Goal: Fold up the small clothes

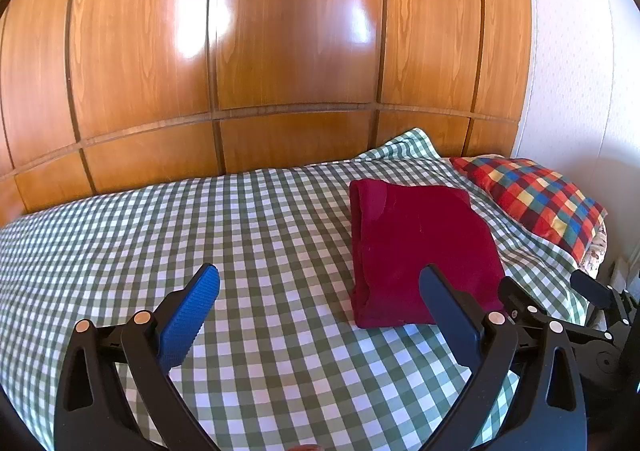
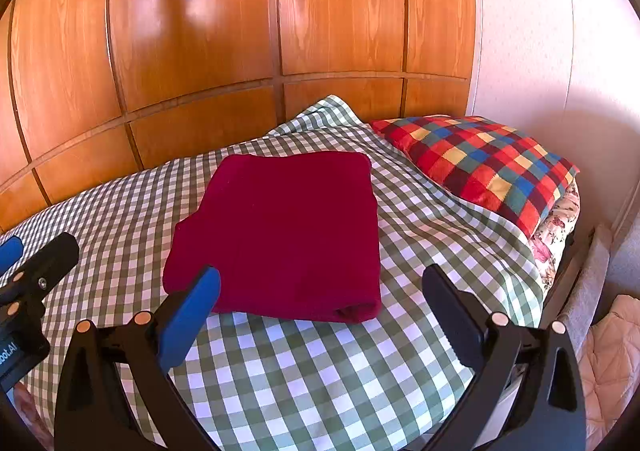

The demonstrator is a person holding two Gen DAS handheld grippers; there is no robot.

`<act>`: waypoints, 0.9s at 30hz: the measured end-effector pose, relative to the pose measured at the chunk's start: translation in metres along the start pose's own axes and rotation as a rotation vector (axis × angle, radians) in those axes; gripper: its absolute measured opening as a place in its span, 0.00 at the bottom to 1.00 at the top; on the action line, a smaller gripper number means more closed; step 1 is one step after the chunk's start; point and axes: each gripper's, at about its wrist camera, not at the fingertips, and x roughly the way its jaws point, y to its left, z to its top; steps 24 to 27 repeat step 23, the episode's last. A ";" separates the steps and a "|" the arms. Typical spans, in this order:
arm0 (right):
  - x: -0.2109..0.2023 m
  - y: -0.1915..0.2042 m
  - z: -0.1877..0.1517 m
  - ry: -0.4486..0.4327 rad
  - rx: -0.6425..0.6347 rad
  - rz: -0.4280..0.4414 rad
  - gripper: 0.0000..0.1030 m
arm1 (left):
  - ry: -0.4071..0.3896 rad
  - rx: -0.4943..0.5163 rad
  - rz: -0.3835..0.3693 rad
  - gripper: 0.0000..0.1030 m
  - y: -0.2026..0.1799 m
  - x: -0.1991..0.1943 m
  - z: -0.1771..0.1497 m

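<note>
Cut-off white letters "oot.AI" on the left gripper [image 2: 24, 271]

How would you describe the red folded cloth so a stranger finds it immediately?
Start at the bed with the green checked sheet. Near its multicoloured checked pillow lies the folded garment. It is the only plain thing there, dark red without any pattern.

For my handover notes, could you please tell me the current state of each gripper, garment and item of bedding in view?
Red garment: folded into a flat rectangle, lying on the bed, not held.
Left gripper: open, empty, beside the garment.
Right gripper: open, empty, just short of the garment's near edge.
Checked bedspread: spread out, slightly wrinkled.
Plaid pillow: lying flat at the bed's right end.
</note>
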 end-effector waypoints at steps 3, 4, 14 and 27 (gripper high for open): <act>0.002 0.001 0.000 0.006 -0.002 0.003 0.98 | -0.004 -0.002 -0.002 0.96 0.000 -0.001 0.000; 0.003 0.001 0.000 0.007 -0.004 0.004 0.98 | -0.003 -0.001 -0.002 0.96 0.000 0.000 0.000; 0.009 -0.003 -0.001 0.019 -0.005 0.015 0.98 | -0.001 0.012 -0.003 0.96 -0.001 0.003 -0.003; 0.042 -0.063 0.017 0.047 0.110 -0.069 0.98 | 0.118 -0.040 -0.028 0.96 0.015 0.033 -0.017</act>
